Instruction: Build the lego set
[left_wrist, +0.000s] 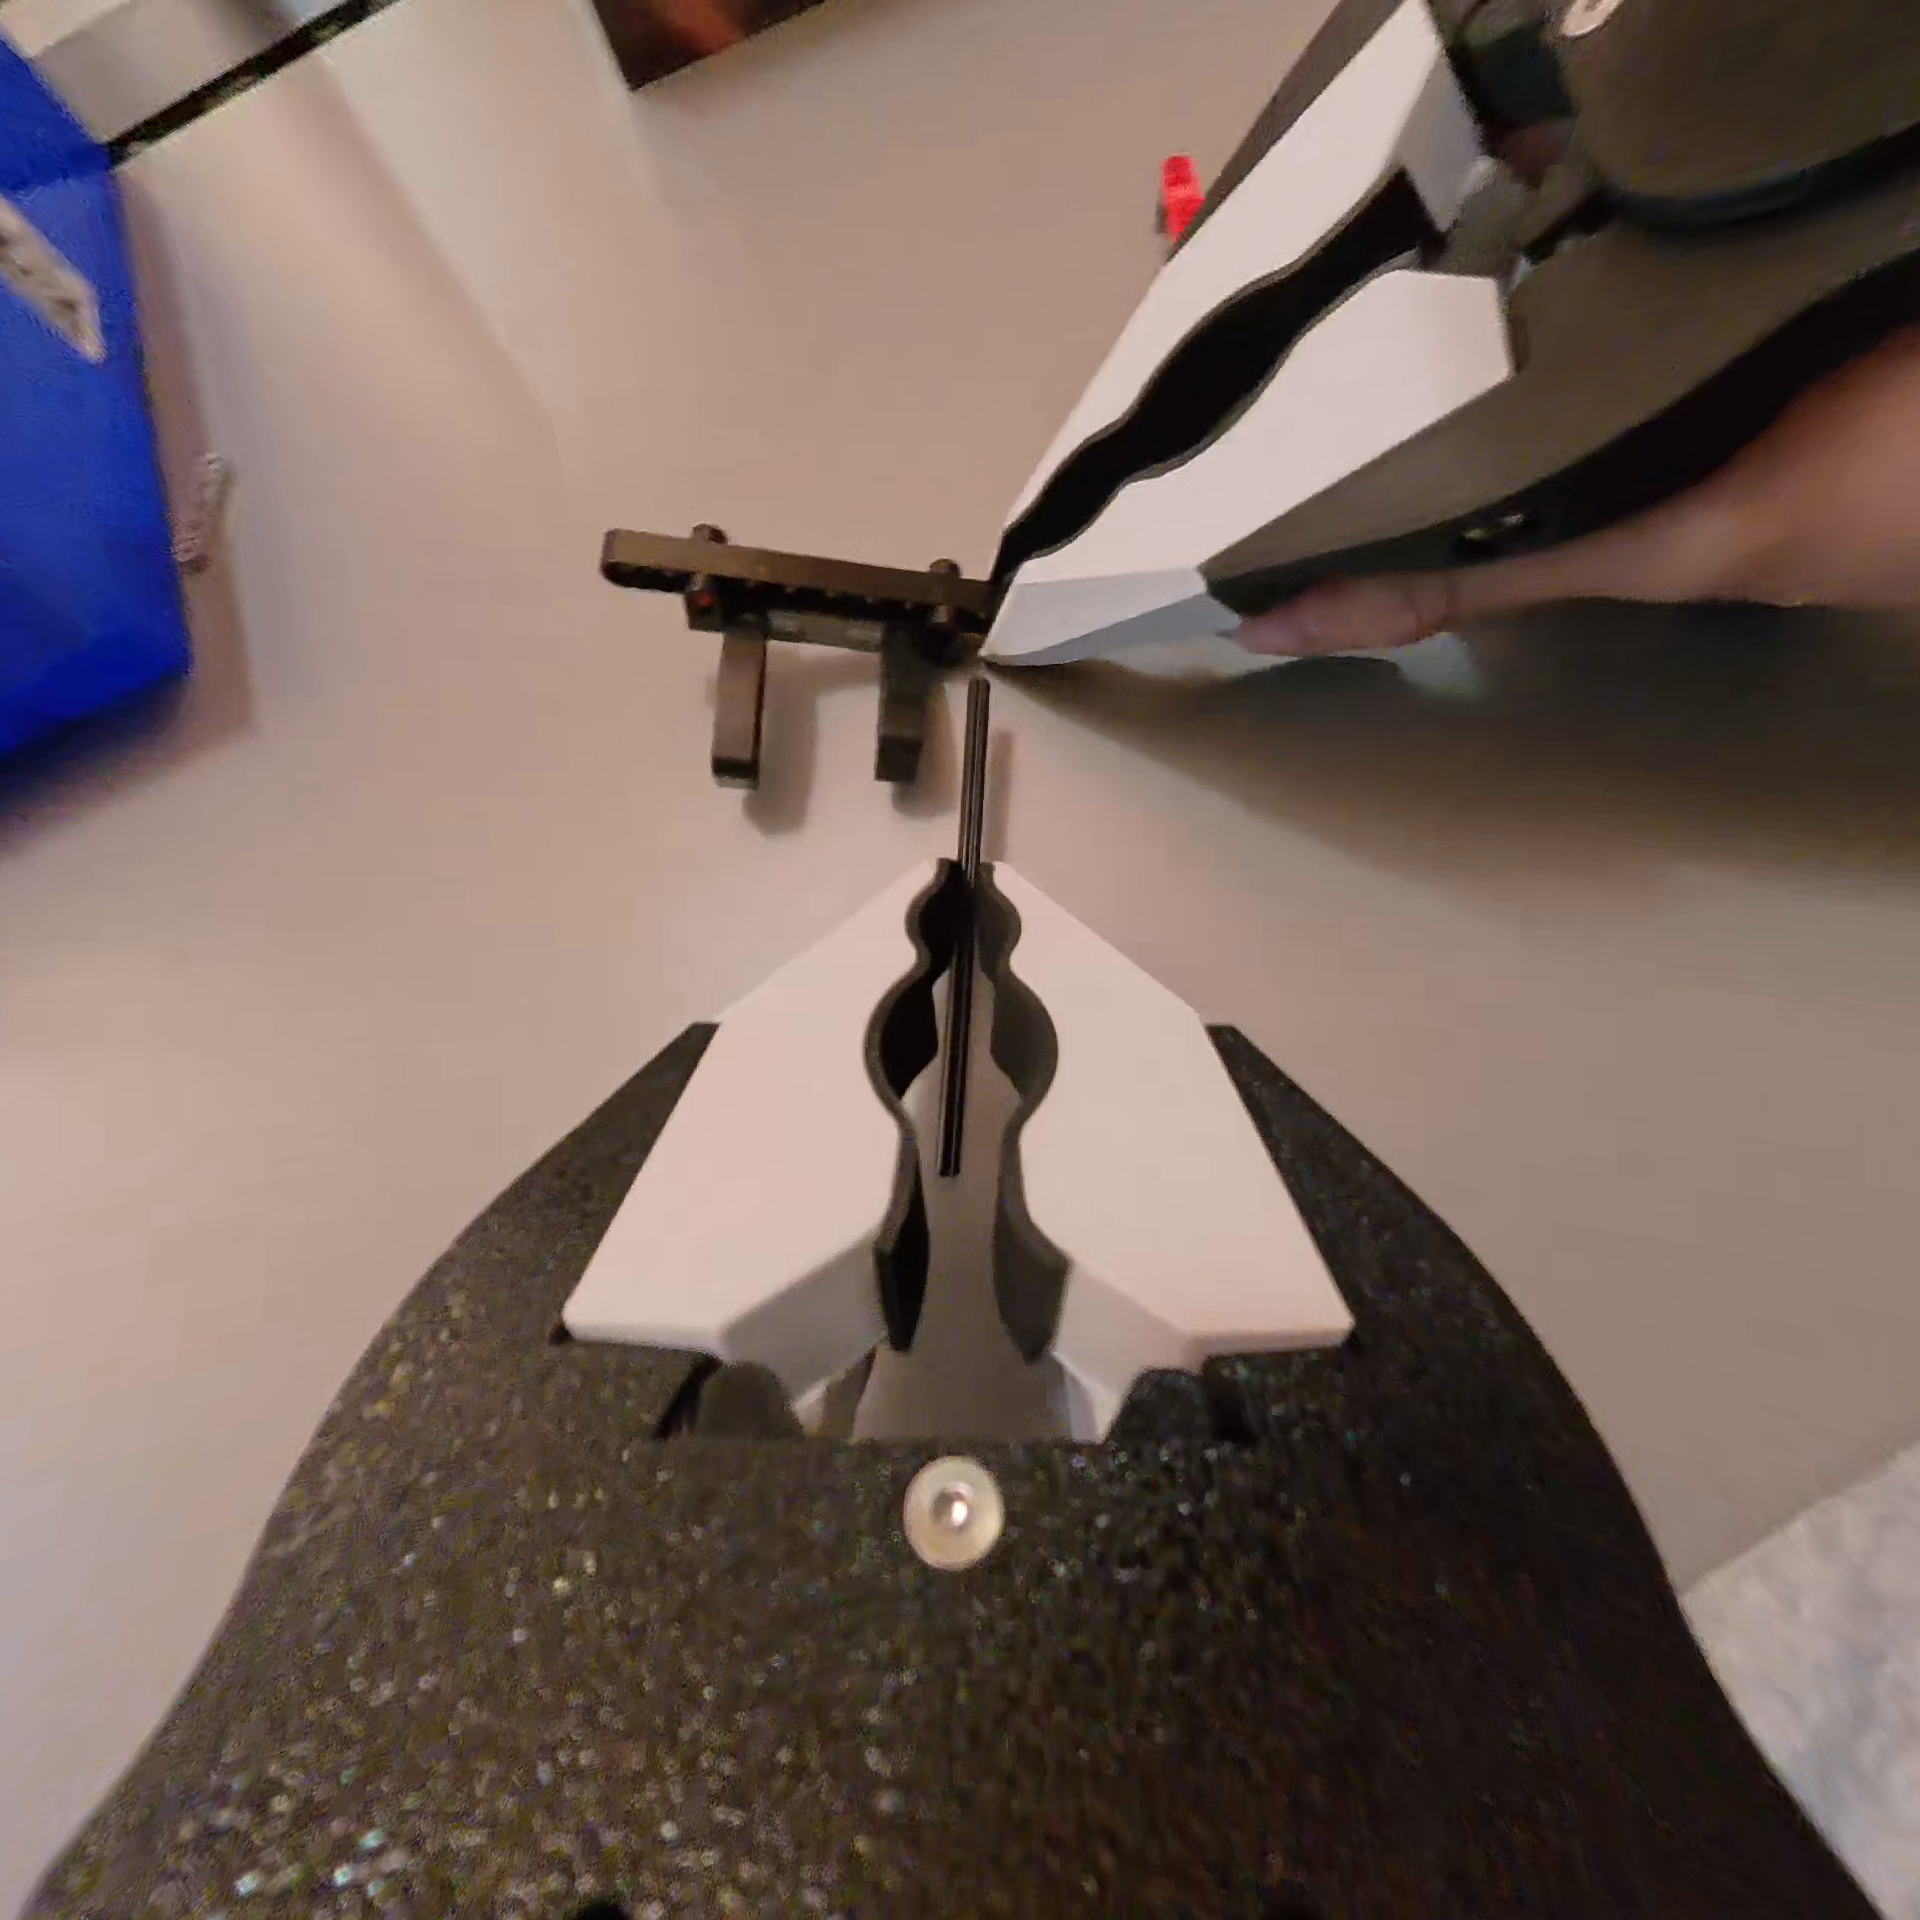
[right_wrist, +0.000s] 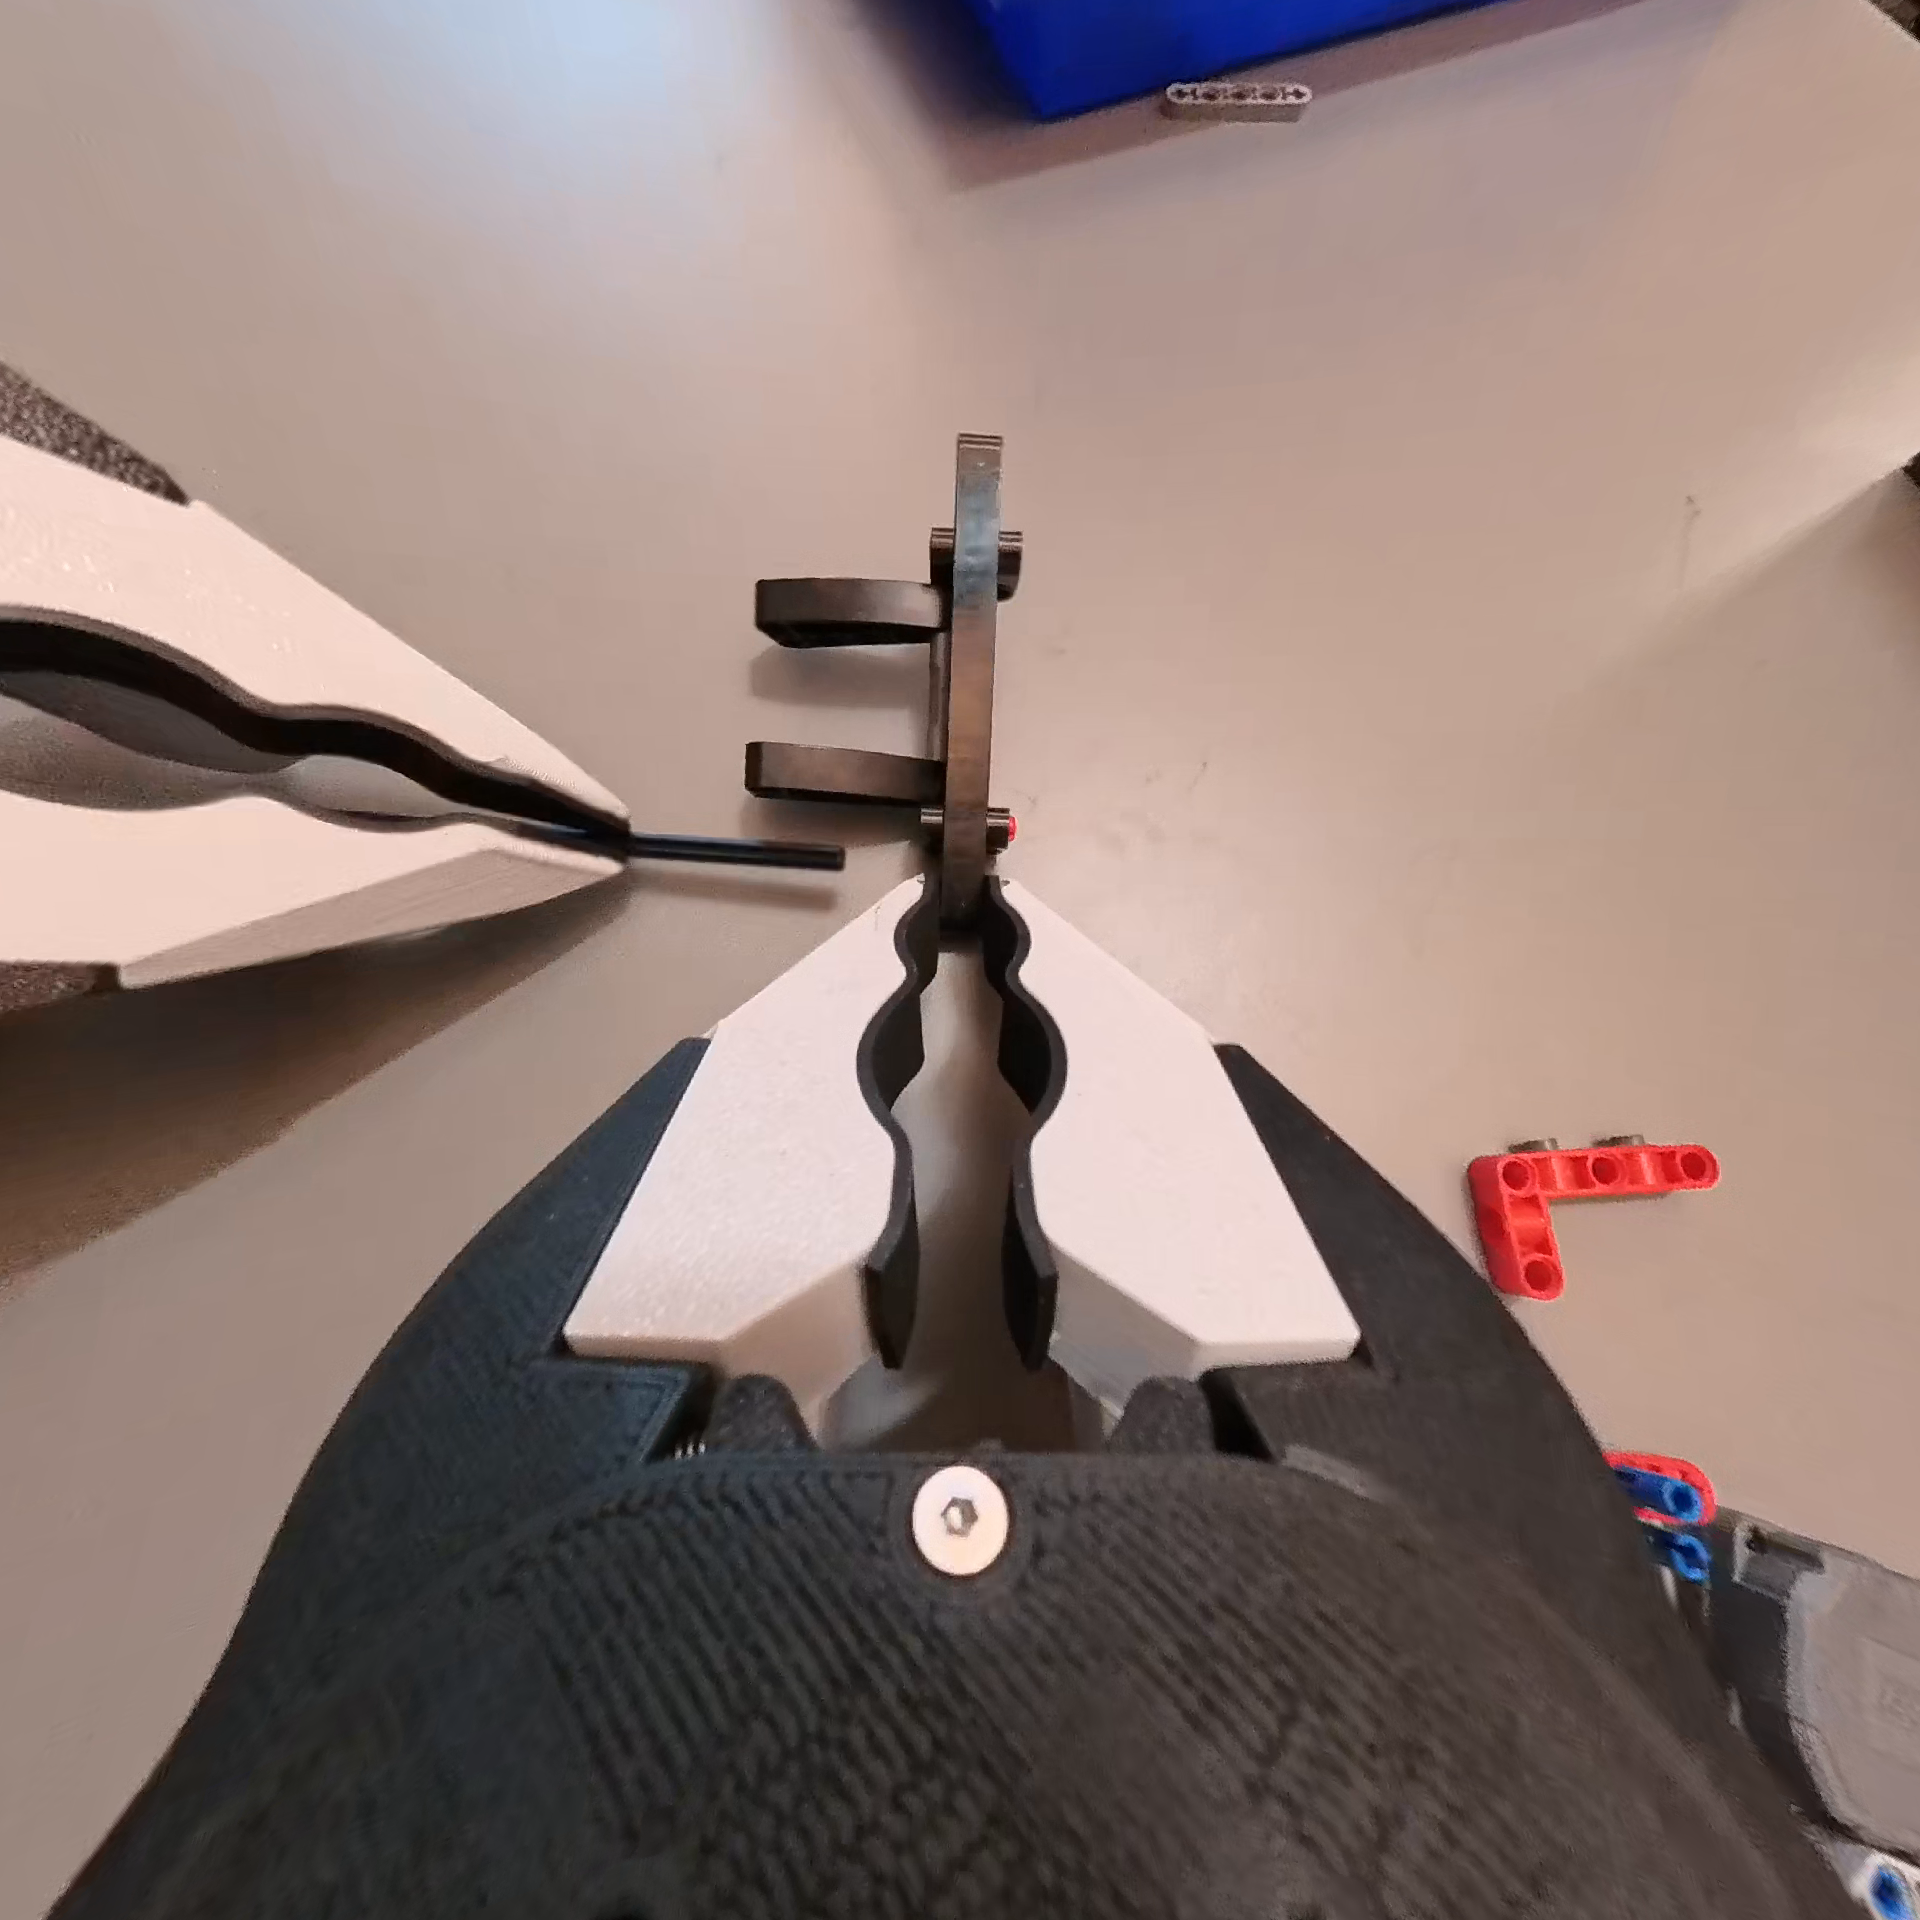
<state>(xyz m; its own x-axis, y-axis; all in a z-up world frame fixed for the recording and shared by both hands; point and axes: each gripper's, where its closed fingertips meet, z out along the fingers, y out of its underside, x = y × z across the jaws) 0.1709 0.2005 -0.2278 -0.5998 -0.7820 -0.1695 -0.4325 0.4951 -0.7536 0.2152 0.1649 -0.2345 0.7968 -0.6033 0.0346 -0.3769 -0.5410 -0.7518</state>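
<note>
The left gripper (left_wrist: 971, 873) is clamping a thin black plastic axle rod (left_wrist: 974, 790) between its narrowed white fingers, with most of the rod poking out ahead of the tips and its free end sitting just short of the black lego beam assembly (left_wrist: 800, 592). The right gripper (right_wrist: 961, 899) is pinching the near end of that same assembly, a long dark beam standing on edge with two short black arms sticking out toward the left tong's side and a small red pin showing near the held end. The step in hand appears to be threading the axle into a hole of the beam assembly: rod and assembly are lying close but apart, the rod's tip near the lower arm and the pinned end. The next move probably calls for lining the rod up squarely with a hole and pushing along its length while the right tong is holding the assembly steady; a slight tilt could jam the tip against the beam face. Off to the right tong's side, a red L-shaped beam (right_wrist: 1579, 1205) is lying loose on the pale tabletop (right_wrist: 1351, 520). Beyond both tongs, a blue bin (right_wrist: 1143, 42) is resting at the table's far part, its contents hidden, with a grey straight beam (right_wrist: 1236, 101) lying just outside it.
</note>
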